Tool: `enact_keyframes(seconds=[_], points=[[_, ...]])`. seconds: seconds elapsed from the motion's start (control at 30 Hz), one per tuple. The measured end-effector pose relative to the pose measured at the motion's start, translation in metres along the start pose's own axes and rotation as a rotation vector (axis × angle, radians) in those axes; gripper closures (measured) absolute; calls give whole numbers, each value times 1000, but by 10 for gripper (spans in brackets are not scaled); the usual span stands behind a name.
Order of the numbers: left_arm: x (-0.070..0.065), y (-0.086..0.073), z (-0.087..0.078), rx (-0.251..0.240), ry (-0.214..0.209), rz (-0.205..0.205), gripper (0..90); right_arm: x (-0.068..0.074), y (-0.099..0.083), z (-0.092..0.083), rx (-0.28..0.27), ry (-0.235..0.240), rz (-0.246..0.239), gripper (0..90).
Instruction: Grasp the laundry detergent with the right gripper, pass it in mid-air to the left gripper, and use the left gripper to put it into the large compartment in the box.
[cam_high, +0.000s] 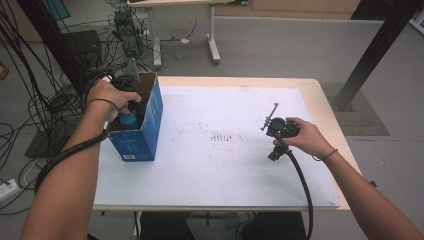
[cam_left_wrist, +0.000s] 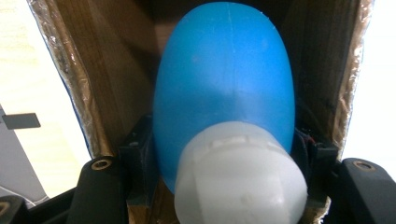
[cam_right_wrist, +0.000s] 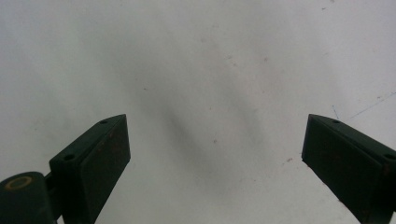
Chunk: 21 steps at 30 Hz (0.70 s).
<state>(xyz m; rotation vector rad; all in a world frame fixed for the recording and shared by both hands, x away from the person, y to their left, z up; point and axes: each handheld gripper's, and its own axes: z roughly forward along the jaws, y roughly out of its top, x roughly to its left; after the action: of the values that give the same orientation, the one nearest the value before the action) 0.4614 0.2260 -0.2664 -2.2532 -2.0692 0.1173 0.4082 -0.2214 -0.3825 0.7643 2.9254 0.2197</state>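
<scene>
A blue cardboard box (cam_high: 135, 137) stands open-topped at the table's left edge. My left gripper (cam_high: 132, 111) reaches down into it, under the person's left hand. In the left gripper view my left gripper (cam_left_wrist: 224, 163) is shut on a blue bottle (cam_left_wrist: 224, 88) just above its white cap (cam_left_wrist: 240, 179), with brown box walls (cam_left_wrist: 102, 74) on both sides. The bottle (cam_high: 128, 119) peeks out of the box top. My right gripper (cam_high: 278, 131) hovers over the white table sheet (cam_high: 225, 165) at the right, and in its own view my right gripper (cam_right_wrist: 215, 154) stands open with nothing between its fingers (cam_right_wrist: 100, 158).
Faint dark marks (cam_high: 223, 136) dot the middle of the sheet. The wooden table edge (cam_high: 327, 120) runs along the right. Tangled cables (cam_high: 45, 105) lie on the floor at left; another table's legs (cam_high: 213, 47) and a black post (cam_high: 367, 60) stand behind.
</scene>
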Motion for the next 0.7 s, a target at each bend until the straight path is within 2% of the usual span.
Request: enact_keyframes(seconds=[0.7], points=[[2,-1,0,2,-12,0,375,0,0,1,0,8,3,75]])
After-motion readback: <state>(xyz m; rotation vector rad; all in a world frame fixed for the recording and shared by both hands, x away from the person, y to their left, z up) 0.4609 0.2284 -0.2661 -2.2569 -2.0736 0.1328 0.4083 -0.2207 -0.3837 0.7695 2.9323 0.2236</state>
